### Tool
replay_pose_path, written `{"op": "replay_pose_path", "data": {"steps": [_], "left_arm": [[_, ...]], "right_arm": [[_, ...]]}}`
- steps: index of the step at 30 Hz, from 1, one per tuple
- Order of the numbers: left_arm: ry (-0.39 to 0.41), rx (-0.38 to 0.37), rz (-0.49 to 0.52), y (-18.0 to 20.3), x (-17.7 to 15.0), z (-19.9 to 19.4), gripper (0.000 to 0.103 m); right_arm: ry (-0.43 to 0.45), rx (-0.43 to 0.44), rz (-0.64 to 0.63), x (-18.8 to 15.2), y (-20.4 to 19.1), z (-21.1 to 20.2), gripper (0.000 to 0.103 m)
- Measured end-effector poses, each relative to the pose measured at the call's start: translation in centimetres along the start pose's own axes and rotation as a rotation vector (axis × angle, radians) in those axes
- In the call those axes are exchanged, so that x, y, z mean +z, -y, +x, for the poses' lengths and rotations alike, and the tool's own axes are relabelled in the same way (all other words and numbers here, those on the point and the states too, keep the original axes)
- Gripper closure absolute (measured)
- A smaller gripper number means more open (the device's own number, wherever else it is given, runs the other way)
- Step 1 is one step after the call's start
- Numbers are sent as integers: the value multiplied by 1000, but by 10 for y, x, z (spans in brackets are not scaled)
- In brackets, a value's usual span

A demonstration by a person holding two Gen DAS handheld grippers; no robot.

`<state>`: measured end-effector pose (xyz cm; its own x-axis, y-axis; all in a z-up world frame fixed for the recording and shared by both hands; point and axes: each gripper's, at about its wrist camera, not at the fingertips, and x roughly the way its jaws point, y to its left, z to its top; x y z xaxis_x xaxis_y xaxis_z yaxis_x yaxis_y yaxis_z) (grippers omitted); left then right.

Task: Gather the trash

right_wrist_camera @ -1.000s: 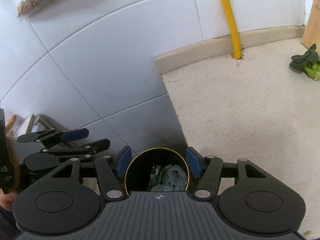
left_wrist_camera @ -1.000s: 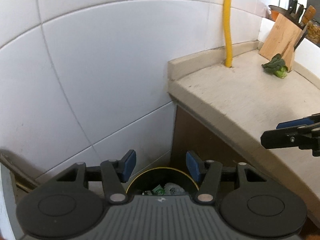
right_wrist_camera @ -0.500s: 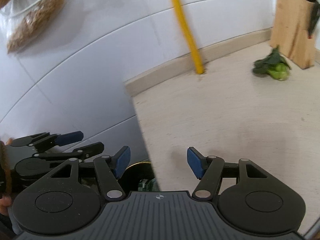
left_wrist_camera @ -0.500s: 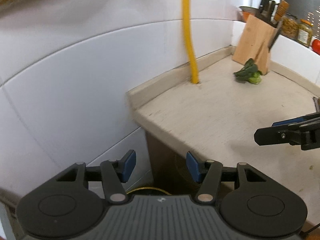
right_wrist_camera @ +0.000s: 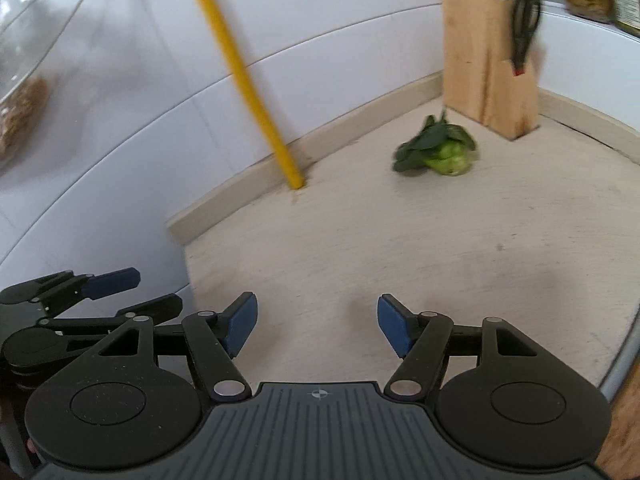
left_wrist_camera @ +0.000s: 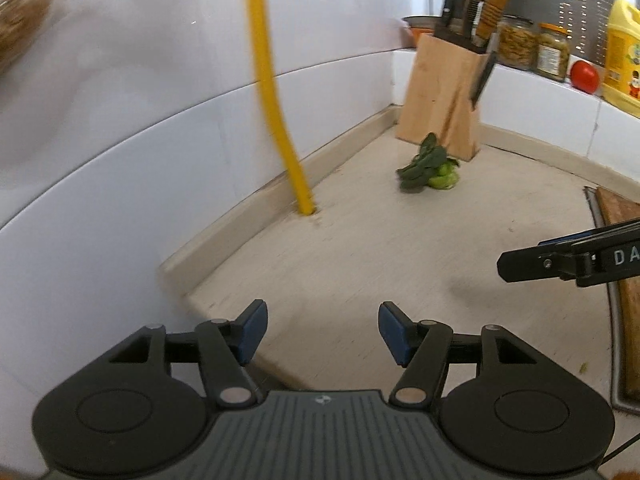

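A leafy green vegetable lies at the far side of the beige countertop, just in front of the wooden knife block. A yellow pipe rises far left. Left gripper: jaws opening, nothing between. Right gripper: jaws apart, empty.

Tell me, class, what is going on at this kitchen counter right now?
A person is holding two tools above a beige counter, collecting trash. The left tool is empty and its jaws are opening; the right tool is open and empty too. Both face a leafy green vegetable scrap lying on the counter beside a wooden knife block, not far from a yellow pipe. Neither tool touches the scrap.
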<state>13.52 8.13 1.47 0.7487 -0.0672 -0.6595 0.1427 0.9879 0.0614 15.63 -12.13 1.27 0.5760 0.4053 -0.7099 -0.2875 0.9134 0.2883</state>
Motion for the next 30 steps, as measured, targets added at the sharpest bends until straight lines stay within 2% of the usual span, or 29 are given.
{"op": "replay_pose_path", "data": {"steps": [16,30], "left_arm": [[-12,-93,106,53,54,63,46],[-44,-148,203,92,96,136,46]], "right_arm": [[19,-103,62,34,70,15,29],[35,-150,87,84,125,46,27]]}}
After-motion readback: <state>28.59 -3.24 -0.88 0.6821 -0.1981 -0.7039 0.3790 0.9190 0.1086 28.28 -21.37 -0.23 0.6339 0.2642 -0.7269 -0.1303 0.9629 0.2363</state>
